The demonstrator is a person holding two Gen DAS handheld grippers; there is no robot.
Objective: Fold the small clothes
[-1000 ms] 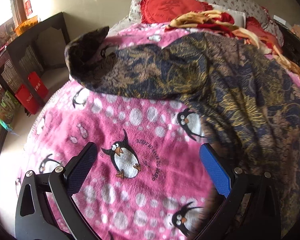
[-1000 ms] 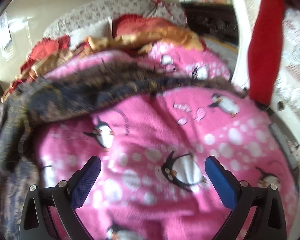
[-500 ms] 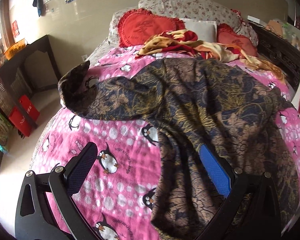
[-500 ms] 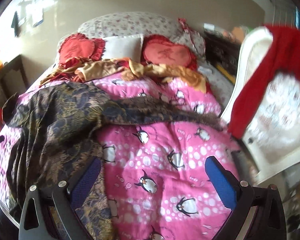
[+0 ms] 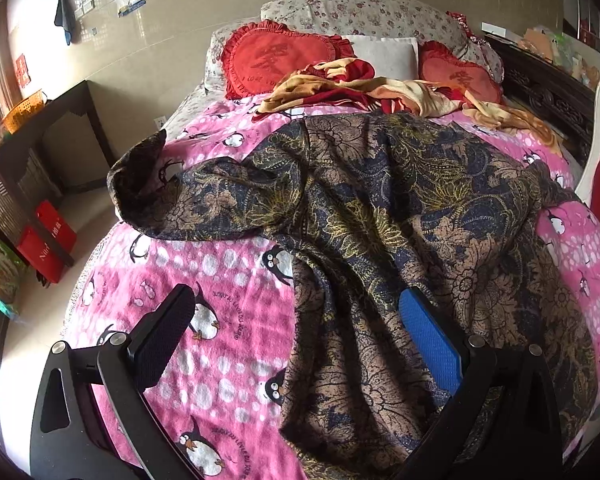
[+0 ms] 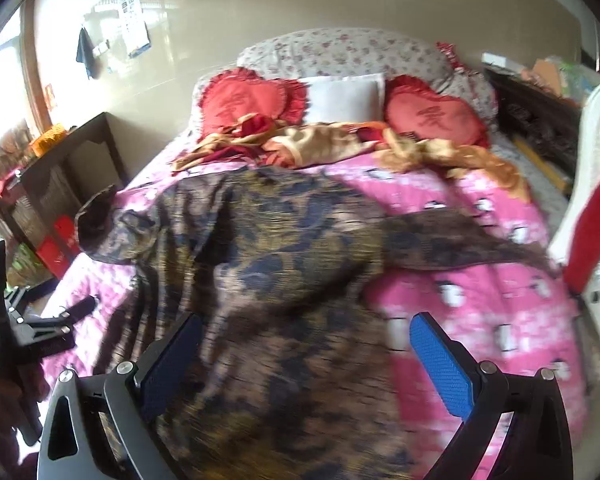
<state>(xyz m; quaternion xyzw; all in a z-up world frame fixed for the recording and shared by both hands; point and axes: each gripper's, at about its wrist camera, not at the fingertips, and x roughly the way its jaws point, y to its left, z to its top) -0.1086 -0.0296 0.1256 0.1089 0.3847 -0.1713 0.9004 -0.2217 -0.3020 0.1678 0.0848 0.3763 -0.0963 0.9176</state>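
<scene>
Left wrist view: left gripper had its jaws wide apart, nothing between the pads. The patterned garment lay spread but rumpled over the pink penguin blanket, one sleeve running out toward 10 o'clock with its cuff curled up, the hem bunched toward 6 o'clock under the blue pad. No fold lines showed; it looked laid out only, not flattened.

Right wrist view, motion-blurred: right gripper was also spread open and empty, hovering over the garment's lower part. The other sleeve stretched to 3 o'clock across the blanket. The left gripper showed at 8 o'clock, by the bed edge.

Judgement: folding not started. Left to do: smooth the body, fold both sleeves in, fold the body over.
</scene>
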